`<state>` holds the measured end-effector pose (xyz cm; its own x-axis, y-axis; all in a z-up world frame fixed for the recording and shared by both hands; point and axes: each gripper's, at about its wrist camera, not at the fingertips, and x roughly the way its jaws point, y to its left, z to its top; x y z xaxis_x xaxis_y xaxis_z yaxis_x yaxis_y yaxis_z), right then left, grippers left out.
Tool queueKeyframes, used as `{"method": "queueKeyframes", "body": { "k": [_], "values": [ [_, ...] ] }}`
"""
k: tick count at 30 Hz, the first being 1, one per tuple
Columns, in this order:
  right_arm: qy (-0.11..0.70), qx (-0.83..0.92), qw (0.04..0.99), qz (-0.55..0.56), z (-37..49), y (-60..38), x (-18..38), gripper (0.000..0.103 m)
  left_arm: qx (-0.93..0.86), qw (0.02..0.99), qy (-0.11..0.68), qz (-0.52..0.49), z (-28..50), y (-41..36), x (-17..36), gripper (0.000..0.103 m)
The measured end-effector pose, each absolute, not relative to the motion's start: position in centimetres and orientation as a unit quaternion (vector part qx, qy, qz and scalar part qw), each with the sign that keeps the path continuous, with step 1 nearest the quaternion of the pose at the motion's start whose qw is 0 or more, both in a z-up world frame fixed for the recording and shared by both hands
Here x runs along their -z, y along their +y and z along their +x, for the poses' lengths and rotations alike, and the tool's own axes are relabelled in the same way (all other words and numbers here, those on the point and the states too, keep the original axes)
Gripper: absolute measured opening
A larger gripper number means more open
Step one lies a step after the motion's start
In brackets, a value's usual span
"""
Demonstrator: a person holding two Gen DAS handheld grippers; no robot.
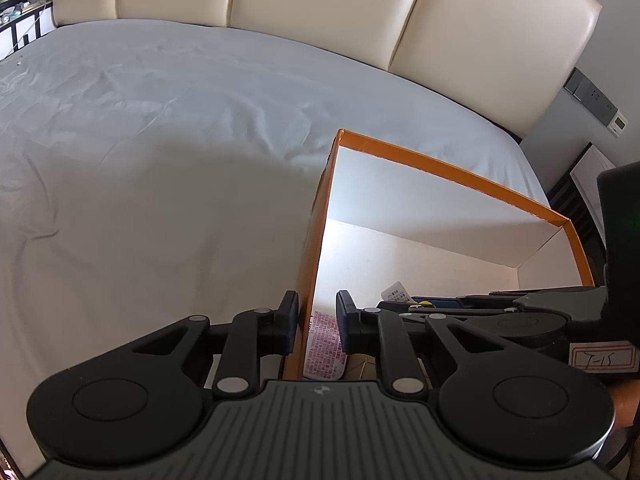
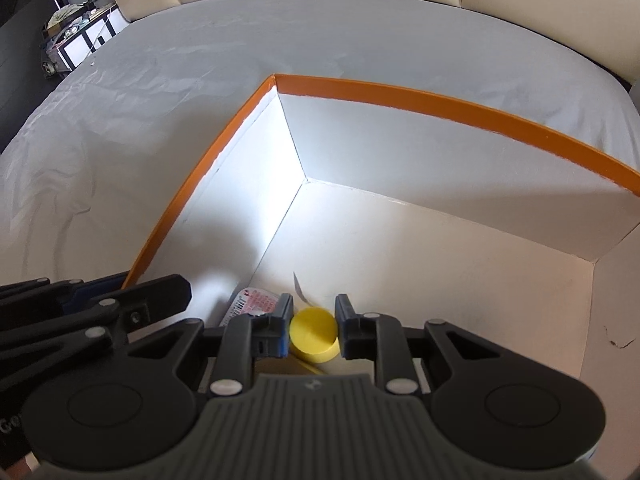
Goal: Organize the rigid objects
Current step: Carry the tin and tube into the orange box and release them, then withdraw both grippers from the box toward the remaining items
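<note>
An open orange box with white inner walls [image 1: 452,170] [image 2: 460,106] sits on the bed. My left gripper [image 1: 317,320] straddles the box's left wall, one finger outside and one inside, with a gap on each side of the wall. My right gripper [image 2: 313,326] is inside the box, its fingers around a yellow round cap [image 2: 313,334] of an object below; small gaps show on both sides. A pink-printed packet [image 1: 323,346] [image 2: 252,302] lies on the box floor. The right gripper also shows in the left wrist view [image 1: 480,308].
The box rests on a grey-white bed sheet [image 1: 160,140] [image 2: 200,60]. A cream padded headboard [image 1: 320,4] stands behind. A cluttered side table [image 2: 76,36] is at the far left. Wall switches [image 1: 592,98] are at the right.
</note>
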<state>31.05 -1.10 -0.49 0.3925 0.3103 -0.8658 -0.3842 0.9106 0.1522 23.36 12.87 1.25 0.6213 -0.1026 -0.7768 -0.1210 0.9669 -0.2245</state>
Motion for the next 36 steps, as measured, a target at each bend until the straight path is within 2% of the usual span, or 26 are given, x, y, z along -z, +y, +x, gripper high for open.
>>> {"method": "queueKeyframes", "body": {
  "k": [6, 10, 12, 14, 21, 23, 28, 34, 36],
  "values": [
    [0.487, -0.210, 0.848, -0.026, 29.8, -2.1, -1.0, 0.031, -0.007, 0.897, 0.426, -0.121, 22.7, 12.6, -1.5, 0.022],
    [0.463, -0.209, 0.861, -0.021, 28.3, -3.4, -2.3, 0.032, -0.010, 0.904, 0.413, -0.109, 21.4, 12.1, -2.3, 0.022],
    [0.446, -0.207, 0.871, -0.014, 27.0, -4.2, -3.0, 0.041, -0.013, 0.907, 0.407, -0.107, 20.6, 12.0, -2.8, 0.022],
    [0.425, -0.206, 0.881, -0.006, 25.3, -5.1, -3.7, 0.045, -0.016, 0.909, 0.403, -0.106, 19.8, 11.8, -3.2, 0.022],
    [0.372, -0.204, 0.905, 0.039, 19.4, -8.1, -5.0, 0.046, -0.025, 0.908, 0.403, -0.113, 17.1, 11.7, -3.4, 0.029],
    [0.359, -0.202, 0.910, 0.046, 17.4, -8.9, -5.1, 0.046, -0.030, 0.905, 0.405, -0.124, 16.3, 11.9, -3.2, 0.035],
    [0.346, -0.206, 0.913, 0.060, 13.3, -10.4, -4.6, 0.046, -0.049, 0.889, 0.437, -0.127, 14.4, 11.9, -2.3, 0.038],
    [0.402, -0.202, 0.890, 0.073, 11.6, -11.5, -0.6, 0.046, -0.052, 0.866, 0.478, -0.137, 12.5, 11.2, -0.7, 0.067],
    [0.428, -0.202, 0.877, 0.082, 11.5, -11.7, 1.1, 0.048, -0.052, 0.860, 0.490, -0.133, 12.1, 10.6, -0.1, 0.083]
  ]
}}
